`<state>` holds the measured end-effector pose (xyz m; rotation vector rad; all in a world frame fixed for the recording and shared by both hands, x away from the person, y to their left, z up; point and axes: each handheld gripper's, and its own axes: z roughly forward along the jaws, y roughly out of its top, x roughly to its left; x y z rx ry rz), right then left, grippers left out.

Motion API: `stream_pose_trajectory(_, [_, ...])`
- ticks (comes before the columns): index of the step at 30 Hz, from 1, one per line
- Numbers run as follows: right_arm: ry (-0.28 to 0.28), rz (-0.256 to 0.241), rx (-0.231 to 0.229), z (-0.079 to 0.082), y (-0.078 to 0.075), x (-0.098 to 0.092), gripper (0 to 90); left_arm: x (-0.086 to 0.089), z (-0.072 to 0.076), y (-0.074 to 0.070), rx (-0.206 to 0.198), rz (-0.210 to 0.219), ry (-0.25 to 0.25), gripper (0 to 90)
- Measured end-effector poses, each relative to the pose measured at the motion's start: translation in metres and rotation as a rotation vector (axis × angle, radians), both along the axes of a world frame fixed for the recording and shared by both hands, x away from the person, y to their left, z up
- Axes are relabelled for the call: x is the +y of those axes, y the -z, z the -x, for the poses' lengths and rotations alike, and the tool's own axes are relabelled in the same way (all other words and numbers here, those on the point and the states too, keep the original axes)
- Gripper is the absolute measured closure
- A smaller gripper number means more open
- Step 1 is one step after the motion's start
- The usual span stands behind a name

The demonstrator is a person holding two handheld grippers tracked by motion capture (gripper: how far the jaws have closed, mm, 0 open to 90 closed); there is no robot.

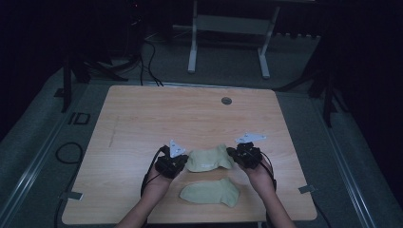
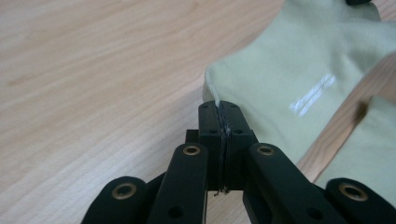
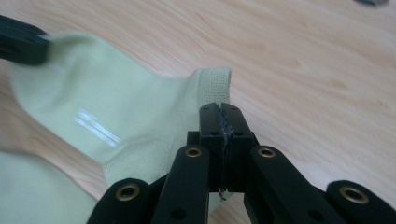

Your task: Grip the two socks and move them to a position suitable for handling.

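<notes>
Two pale green socks lie on the wooden table (image 1: pixel 142 118). The far sock (image 1: pixel 207 158) is stretched between both grippers. My left gripper (image 1: pixel 177 163) is shut on its toe end (image 2: pixel 211 88), the jaws pressed together on the fabric edge. My right gripper (image 1: pixel 241 155) is shut on its ribbed cuff (image 3: pixel 215 84). White stripes mark this sock (image 2: pixel 312 95) (image 3: pixel 98 127). The near sock (image 1: pixel 210 192) lies flat toward the front edge, between the person's forearms, and shows at the corner of each gripper view (image 2: pixel 369 149) (image 3: pixel 37 191).
A round grommet (image 1: pixel 226 100) sits near the table's far edge. Cables (image 1: pixel 66 152) trail on the floor at the left. A desk frame (image 1: pixel 228 42) stands beyond the table. Bare wood spreads over the far and left parts of the table.
</notes>
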<state>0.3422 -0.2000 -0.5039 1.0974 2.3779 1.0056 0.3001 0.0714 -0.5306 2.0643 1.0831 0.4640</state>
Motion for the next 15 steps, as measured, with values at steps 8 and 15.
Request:
stream_pose_trajectory(8, [0.034,0.044,0.064,-0.011,0.033,-0.010,89.0,-0.006,-0.008,0.026,0.043,0.001,-0.007,88.4])
stream_pose_trajectory(15, [0.023,0.068,0.100,-0.016,0.043,-0.009,78.4,-0.005,-0.013,0.029,0.067,0.008,0.001,72.7])
